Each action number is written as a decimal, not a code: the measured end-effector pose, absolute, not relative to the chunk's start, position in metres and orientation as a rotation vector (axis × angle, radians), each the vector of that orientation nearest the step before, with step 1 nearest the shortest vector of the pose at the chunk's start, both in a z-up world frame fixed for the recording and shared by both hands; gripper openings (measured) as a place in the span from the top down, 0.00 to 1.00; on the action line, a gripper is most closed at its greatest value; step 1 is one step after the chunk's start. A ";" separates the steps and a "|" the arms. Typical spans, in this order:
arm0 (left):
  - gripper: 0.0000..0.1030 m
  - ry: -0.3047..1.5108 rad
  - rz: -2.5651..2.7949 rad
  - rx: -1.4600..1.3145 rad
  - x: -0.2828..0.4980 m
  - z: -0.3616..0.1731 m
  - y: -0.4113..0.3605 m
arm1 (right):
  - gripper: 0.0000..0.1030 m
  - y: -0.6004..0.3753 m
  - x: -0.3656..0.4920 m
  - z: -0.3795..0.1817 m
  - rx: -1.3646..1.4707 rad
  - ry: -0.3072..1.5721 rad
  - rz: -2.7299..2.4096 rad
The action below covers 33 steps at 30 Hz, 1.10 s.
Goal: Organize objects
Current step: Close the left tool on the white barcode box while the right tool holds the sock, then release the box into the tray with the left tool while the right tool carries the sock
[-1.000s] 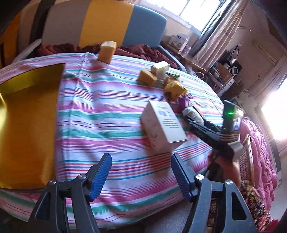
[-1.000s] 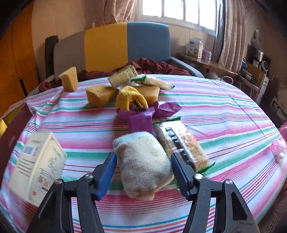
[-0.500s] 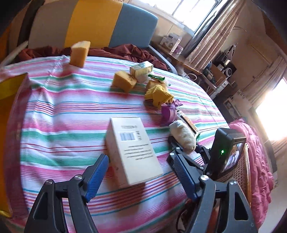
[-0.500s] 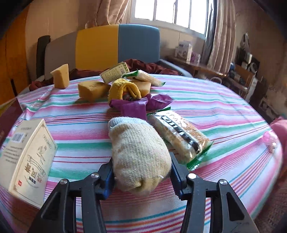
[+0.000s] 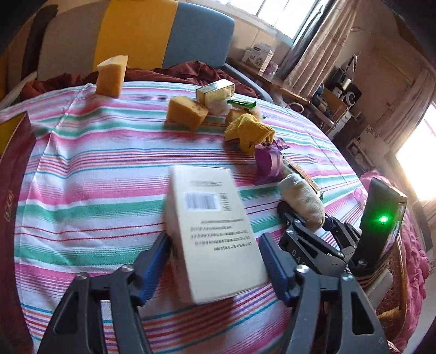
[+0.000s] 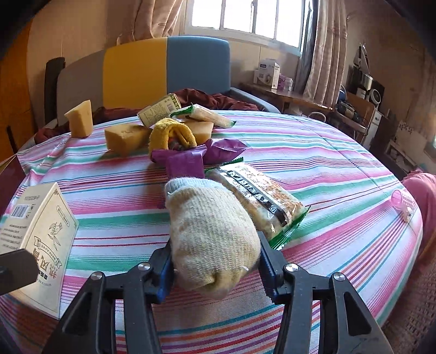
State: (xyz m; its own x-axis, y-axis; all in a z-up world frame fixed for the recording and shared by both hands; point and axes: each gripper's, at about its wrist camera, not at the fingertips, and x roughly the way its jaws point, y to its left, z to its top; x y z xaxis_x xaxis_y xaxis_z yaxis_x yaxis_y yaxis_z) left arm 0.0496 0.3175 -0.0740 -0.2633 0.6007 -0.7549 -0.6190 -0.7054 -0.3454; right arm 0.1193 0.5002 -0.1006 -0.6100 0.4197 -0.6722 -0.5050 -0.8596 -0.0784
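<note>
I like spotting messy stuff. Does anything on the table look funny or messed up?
Yes. The gold box leans tilted on the sponges instead of lying flat, and the purple wrapper is crumpled open under the yellow cloth.

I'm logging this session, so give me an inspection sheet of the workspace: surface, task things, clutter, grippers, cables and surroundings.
Surface: round table under a striped cloth.
Job's things: cream box between the left gripper's fingers; rolled sock between the right gripper's fingers; snack packet beside the sock.
Clutter: sponge blocks, yellow cloth, purple wrapper, small green carton, pink roller.
Grippers: left gripper open around the box; right gripper shut on the sock.
Cables: nothing seen.
Surroundings: yellow and blue sofa, window, curtains.
</note>
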 end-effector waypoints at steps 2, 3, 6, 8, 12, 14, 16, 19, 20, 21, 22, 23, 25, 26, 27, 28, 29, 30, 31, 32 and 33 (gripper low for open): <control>0.43 0.024 2.038 -1.190 0.050 -0.075 0.315 | 0.49 0.500 0.119 -0.101 -0.971 0.156 2.427; 0.43 0.035 2.044 -1.180 0.051 -0.074 0.313 | 0.49 0.499 0.119 -0.101 -0.973 0.154 2.426; 0.43 0.039 2.051 -1.169 0.051 -0.074 0.308 | 0.49 0.499 0.118 -0.101 -0.976 0.142 2.423; 0.43 0.039 2.053 -1.165 0.051 -0.073 0.304 | 0.49 0.497 0.119 -0.100 -0.978 0.127 2.420; 0.45 0.057 2.068 -1.140 0.052 -0.072 0.294 | 0.49 0.492 0.119 -0.098 -0.987 0.102 2.417; 0.46 0.061 2.080 -1.132 0.053 -0.070 0.288 | 0.49 0.489 0.119 -0.096 -0.996 0.089 2.420; 0.48 0.045 2.087 -1.129 0.051 -0.067 0.280 | 0.49 0.483 0.120 -0.093 -0.996 0.062 2.426; 0.49 0.001 2.101 -1.115 0.048 -0.058 0.263 | 0.49 0.471 0.120 -0.085 -0.995 0.013 2.449; 0.50 -0.020 2.109 -1.102 0.047 -0.053 0.254 | 0.49 0.467 0.120 -0.082 -0.991 -0.002 2.455; 0.51 -0.034 2.118 -1.093 0.046 -0.049 0.247 | 0.49 0.461 0.119 -0.078 -0.988 -0.019 2.464; 0.51 -0.047 2.125 -1.086 0.045 -0.045 0.241 | 0.49 0.456 0.119 -0.076 -0.985 -0.037 2.473; 0.51 -0.061 2.132 -1.077 0.044 -0.042 0.235 | 0.49 0.450 0.118 -0.073 -0.980 -0.056 2.481; 0.51 -0.089 2.160 -1.047 0.041 -0.031 0.217 | 0.49 0.439 0.116 -0.066 -0.975 -0.088 2.499; 0.51 -0.098 2.173 -1.034 0.040 -0.027 0.210 | 0.49 0.433 0.115 -0.063 -0.974 -0.098 2.509; 0.51 -0.117 2.193 -1.020 0.037 -0.021 0.197 | 0.49 0.428 0.114 -0.060 -0.973 -0.110 2.518; 0.51 -0.133 2.204 -1.015 0.035 -0.018 0.190 | 0.49 0.421 0.114 -0.057 -0.973 -0.123 2.531; 0.51 -0.152 2.220 -1.009 0.032 -0.015 0.178 | 0.49 0.416 0.112 -0.055 -0.973 -0.131 2.545; 0.51 -0.164 2.232 -1.008 0.028 -0.013 0.170 | 0.49 0.410 0.110 -0.052 -0.973 -0.136 2.557; 0.51 -0.177 2.244 -1.005 0.026 -0.012 0.162 | 0.49 0.404 0.109 -0.049 -0.975 -0.139 2.571; 0.51 -0.186 2.257 -1.002 0.024 -0.011 0.155 | 0.49 0.398 0.108 -0.047 -0.976 -0.139 2.585; 0.51 -0.195 2.280 -0.994 0.021 -0.008 0.143 | 0.49 0.392 0.107 -0.044 -0.974 -0.140 2.599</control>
